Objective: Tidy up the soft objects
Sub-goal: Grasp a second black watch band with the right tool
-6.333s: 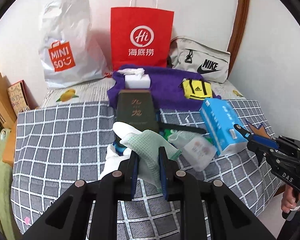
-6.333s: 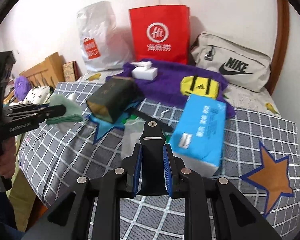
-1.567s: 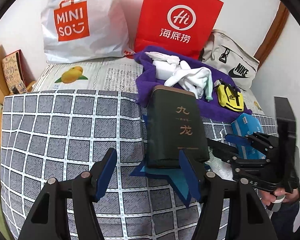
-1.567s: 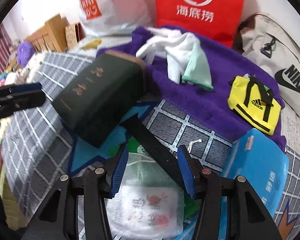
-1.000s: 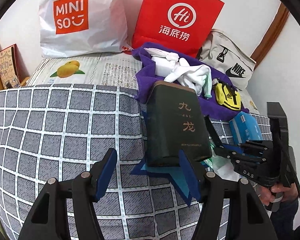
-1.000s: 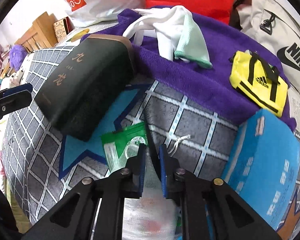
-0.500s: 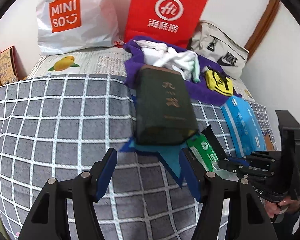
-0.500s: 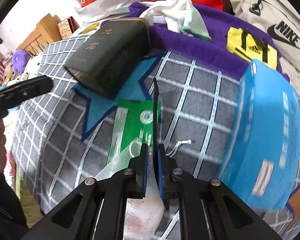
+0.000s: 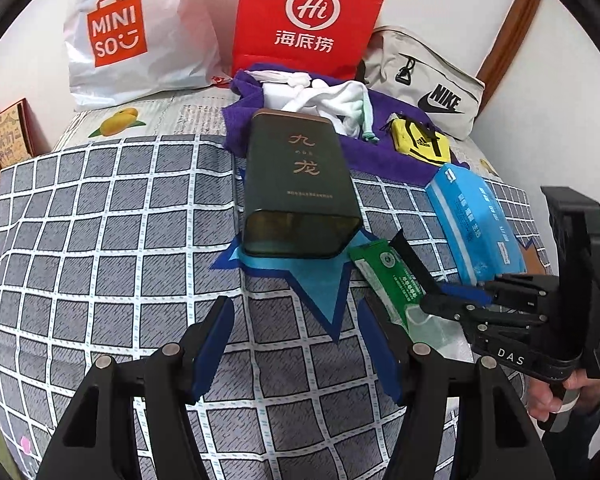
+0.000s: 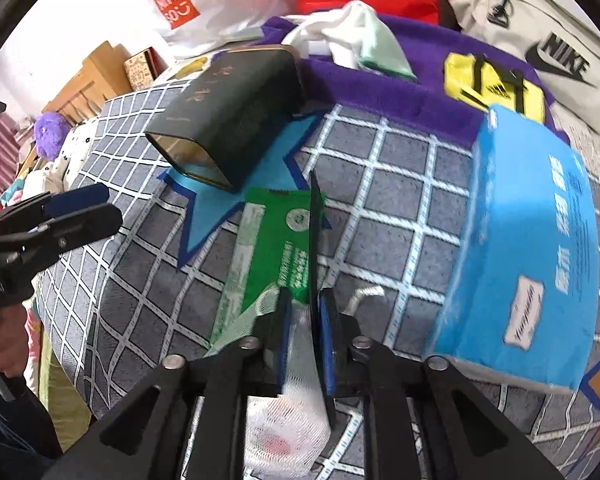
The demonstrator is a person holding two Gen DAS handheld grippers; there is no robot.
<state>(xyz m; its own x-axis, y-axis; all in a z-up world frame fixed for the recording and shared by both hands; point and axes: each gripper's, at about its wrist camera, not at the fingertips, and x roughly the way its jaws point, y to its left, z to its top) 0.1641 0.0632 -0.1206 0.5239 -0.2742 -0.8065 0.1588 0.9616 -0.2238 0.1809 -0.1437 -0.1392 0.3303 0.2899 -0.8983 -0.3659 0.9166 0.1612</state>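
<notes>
Soft things on your grey checked bedspread (image 9: pixel 100 248)

Your black strap (image 10: pixel 315 236) stands on edge across the green packet (image 10: pixel 276 248), its near end between the right gripper (image 10: pixel 304 320) fingers, whose jaws have just been opening a little. The green packet lies flat just in front of the dark tin, with a white mesh pouch (image 10: pixel 284 432) at its near end. Farther back, the white and mint cloths (image 9: pixel 340 100) sit bunched on the purple towel (image 9: pixel 384 160), beside the small yellow bag (image 9: pixel 420 144). The blue tissue pack (image 10: pixel 528 248) lies at your right.
</notes>
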